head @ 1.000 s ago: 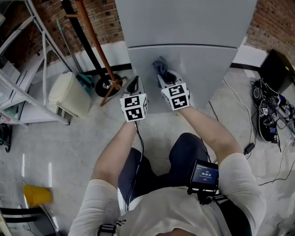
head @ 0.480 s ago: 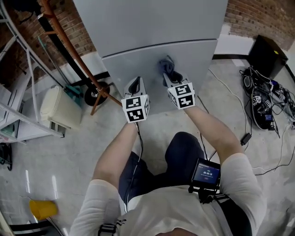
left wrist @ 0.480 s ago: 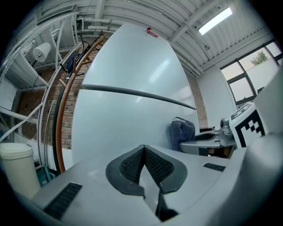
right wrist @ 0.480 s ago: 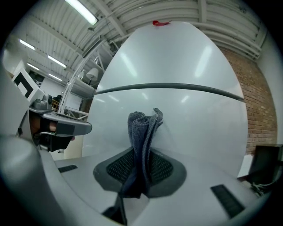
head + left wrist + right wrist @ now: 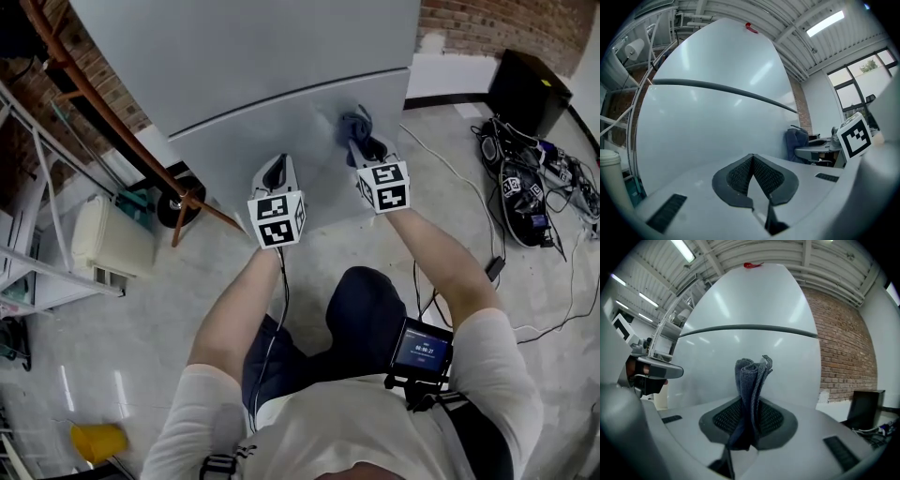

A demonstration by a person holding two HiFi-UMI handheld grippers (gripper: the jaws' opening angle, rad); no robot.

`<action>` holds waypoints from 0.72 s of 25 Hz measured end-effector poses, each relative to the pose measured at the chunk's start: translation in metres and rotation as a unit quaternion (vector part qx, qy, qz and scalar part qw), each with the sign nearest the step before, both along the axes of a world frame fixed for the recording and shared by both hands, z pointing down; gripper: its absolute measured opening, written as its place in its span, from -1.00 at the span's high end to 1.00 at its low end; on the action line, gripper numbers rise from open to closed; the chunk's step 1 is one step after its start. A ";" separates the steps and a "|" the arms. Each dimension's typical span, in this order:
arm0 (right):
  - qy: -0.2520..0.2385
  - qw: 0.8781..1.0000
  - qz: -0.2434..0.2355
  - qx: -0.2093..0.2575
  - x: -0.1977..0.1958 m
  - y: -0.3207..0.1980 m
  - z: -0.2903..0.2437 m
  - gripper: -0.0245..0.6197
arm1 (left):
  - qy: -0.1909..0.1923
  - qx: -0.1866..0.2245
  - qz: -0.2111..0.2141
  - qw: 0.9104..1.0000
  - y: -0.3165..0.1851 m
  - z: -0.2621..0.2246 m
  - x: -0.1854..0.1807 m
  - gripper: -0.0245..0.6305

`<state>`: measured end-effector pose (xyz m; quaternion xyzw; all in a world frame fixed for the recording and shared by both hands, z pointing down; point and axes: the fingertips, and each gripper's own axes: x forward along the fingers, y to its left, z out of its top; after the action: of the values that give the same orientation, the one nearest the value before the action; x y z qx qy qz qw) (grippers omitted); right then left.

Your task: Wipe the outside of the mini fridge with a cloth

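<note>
The grey mini fridge (image 5: 281, 84) fills the top of the head view, with a dark seam (image 5: 281, 98) across its front. My right gripper (image 5: 361, 150) is shut on a folded blue-grey cloth (image 5: 353, 124), which rests against the lower door near its right side. In the right gripper view the cloth (image 5: 752, 380) stands up between the jaws in front of the fridge (image 5: 750, 324). My left gripper (image 5: 274, 173) hangs close to the lower door, left of the right one, shut and holding nothing. Its closed pads (image 5: 740, 174) show before the fridge (image 5: 712, 126).
A rust-coloured pole (image 5: 122, 122) leans across the fridge's left side, by a dark wheel (image 5: 178, 202) and a cream bin (image 5: 112, 239). A white metal rack (image 5: 37, 187) stands at far left. Cables and black gear (image 5: 530, 183) lie at right. A yellow cup (image 5: 98, 441) sits on the floor.
The right gripper has carried the cloth rightward across the lower door. The head view has swung, so the fridge now looks tilted. The left gripper has held its place.
</note>
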<state>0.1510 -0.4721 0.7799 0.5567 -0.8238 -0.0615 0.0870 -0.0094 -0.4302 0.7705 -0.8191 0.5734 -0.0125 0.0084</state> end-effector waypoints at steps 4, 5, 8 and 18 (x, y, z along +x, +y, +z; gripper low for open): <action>-0.004 1.000 0.025 -0.003 0.036 -0.008 0.003 0.68 | 0.000 -0.002 0.007 1.000 -0.005 0.003 0.019 0.93; -0.007 0.999 0.031 -0.004 0.045 -0.010 0.004 0.68 | 0.000 -0.002 0.009 1.000 -0.006 0.003 0.023 0.93; -0.015 0.999 0.045 -0.008 0.065 -0.015 0.006 0.68 | -0.001 -0.003 0.010 1.000 -0.007 0.004 0.032 0.93; -0.028 0.999 0.032 -0.013 0.048 -0.006 0.009 0.68 | -0.006 -0.004 0.000 1.000 0.000 0.008 0.018 0.93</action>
<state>0.1989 -0.4781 0.7893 0.5828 -0.8087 -0.0321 0.0732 0.0088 -0.4303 0.7783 -0.8191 0.5732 -0.0196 0.0082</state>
